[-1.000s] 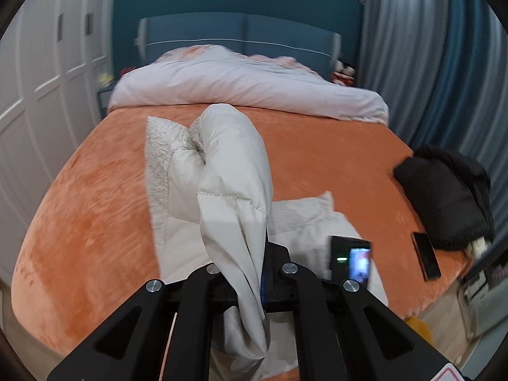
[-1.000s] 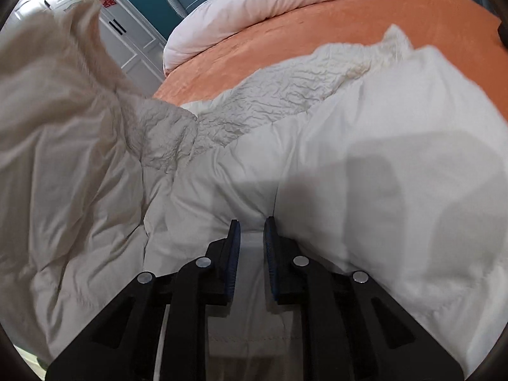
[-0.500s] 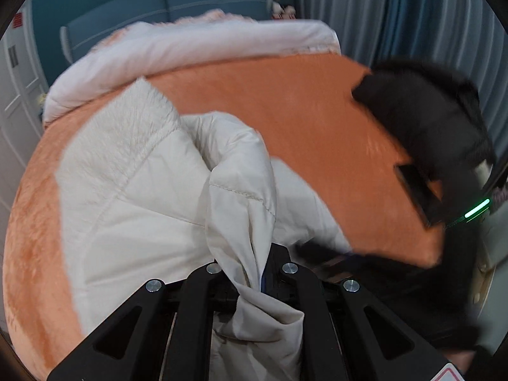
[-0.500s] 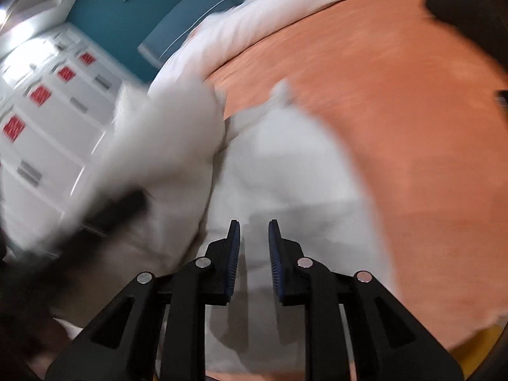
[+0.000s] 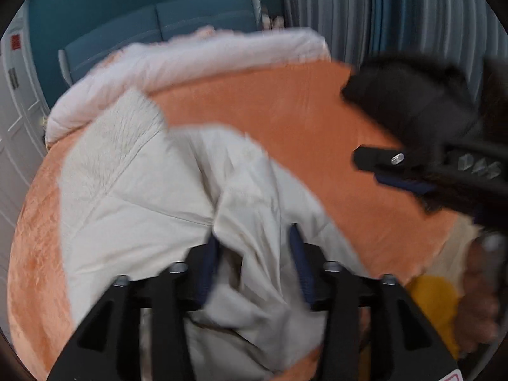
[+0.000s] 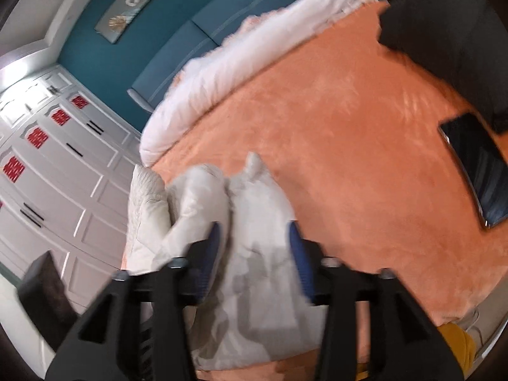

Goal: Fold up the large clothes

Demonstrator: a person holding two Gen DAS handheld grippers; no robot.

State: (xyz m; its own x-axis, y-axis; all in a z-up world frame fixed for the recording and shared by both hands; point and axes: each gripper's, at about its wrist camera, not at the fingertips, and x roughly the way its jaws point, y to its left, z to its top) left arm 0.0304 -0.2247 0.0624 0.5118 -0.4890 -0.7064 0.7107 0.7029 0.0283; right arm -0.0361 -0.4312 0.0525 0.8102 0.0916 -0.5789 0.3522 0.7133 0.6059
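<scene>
A large cream padded garment (image 5: 133, 190) lies bunched on the orange bed (image 5: 285, 117). My left gripper (image 5: 254, 254) is open, its blue-padded jaws apart on either side of a raised fold of the garment. The right gripper shows at the right of the left wrist view (image 5: 381, 165), blurred. In the right wrist view my right gripper (image 6: 254, 247) is open above the garment (image 6: 254, 209), which lies near the bed's front edge. Both views are blurred.
A black coat (image 6: 444, 28) lies at the bed's right side with a dark phone (image 6: 476, 171) beside it. A rolled white duvet (image 5: 190, 60) lies across the head of the bed (image 6: 349, 111). White wardrobes (image 6: 47, 165) stand at the left. Grey-blue curtains (image 5: 381, 9) hang at the right.
My left gripper has opened and let go of the cream fold it held. My right gripper has opened wider and pulled back from the garment toward the bed's front edge.
</scene>
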